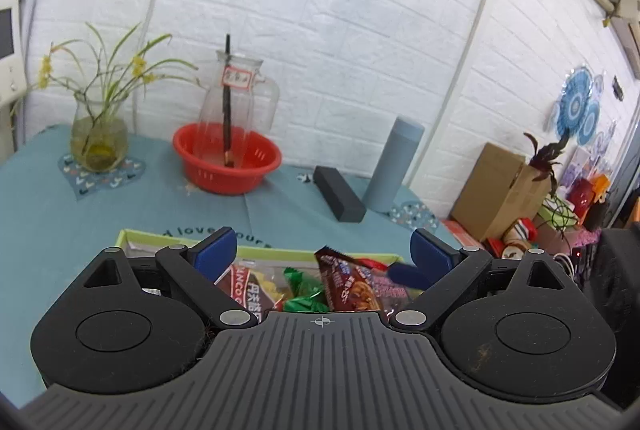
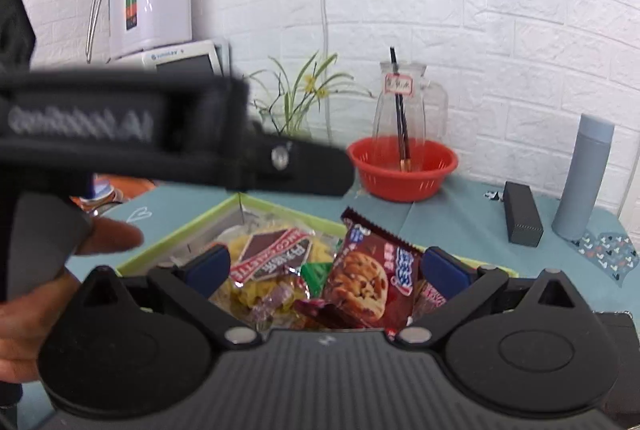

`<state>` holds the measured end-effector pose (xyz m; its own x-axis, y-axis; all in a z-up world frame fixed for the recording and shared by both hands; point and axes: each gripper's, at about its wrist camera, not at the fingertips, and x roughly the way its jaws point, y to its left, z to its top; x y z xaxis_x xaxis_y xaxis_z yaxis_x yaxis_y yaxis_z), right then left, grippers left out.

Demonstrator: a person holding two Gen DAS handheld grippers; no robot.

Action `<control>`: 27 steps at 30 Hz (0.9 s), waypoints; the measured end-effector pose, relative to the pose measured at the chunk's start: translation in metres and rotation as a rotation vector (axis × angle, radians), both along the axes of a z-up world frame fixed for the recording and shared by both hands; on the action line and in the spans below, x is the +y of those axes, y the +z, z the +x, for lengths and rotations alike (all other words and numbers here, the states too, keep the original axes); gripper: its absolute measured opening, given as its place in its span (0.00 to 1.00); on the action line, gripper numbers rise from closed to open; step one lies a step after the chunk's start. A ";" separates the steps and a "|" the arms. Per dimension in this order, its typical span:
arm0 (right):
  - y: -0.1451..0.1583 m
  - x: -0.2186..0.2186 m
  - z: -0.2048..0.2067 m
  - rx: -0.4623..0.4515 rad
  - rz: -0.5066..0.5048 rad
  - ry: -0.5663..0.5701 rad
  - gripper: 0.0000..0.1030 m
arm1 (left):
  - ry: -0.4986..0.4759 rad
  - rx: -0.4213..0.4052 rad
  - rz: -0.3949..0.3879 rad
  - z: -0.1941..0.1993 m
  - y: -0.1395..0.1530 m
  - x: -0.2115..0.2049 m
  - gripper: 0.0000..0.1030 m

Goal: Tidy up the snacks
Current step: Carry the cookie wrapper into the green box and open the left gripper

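Note:
A green-rimmed box [image 1: 136,235] on the teal tablecloth holds several snack packets. A brown chocolate-chip cookie packet [image 2: 370,276] stands tilted on top; it also shows in the left wrist view [image 1: 348,284]. A yellow packet with a brown label [image 2: 276,258] and a green wrapper [image 1: 304,290] lie beside it. My left gripper [image 1: 323,254] is open above the box, holding nothing. My right gripper [image 2: 326,264] is open above the same box [image 2: 188,226], its blue pads either side of the cookie packet without gripping it. The left gripper's black body [image 2: 168,134] crosses the right wrist view.
A red basket [image 1: 227,160] holding a glass pitcher [image 1: 236,98] stands at the back. A plant vase [image 1: 99,138] is back left, a black box [image 1: 339,199] and a blue-grey bottle [image 1: 394,164] back right. Cardboard boxes and clutter [image 1: 520,198] lie past the table's right edge.

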<state>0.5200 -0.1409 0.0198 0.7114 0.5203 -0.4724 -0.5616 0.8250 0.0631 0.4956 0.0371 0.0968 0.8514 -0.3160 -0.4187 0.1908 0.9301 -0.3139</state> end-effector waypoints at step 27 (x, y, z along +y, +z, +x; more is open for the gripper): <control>0.021 -0.057 -0.036 0.036 0.060 -0.405 0.99 | 0.100 0.048 0.112 -0.017 -0.003 -0.031 0.84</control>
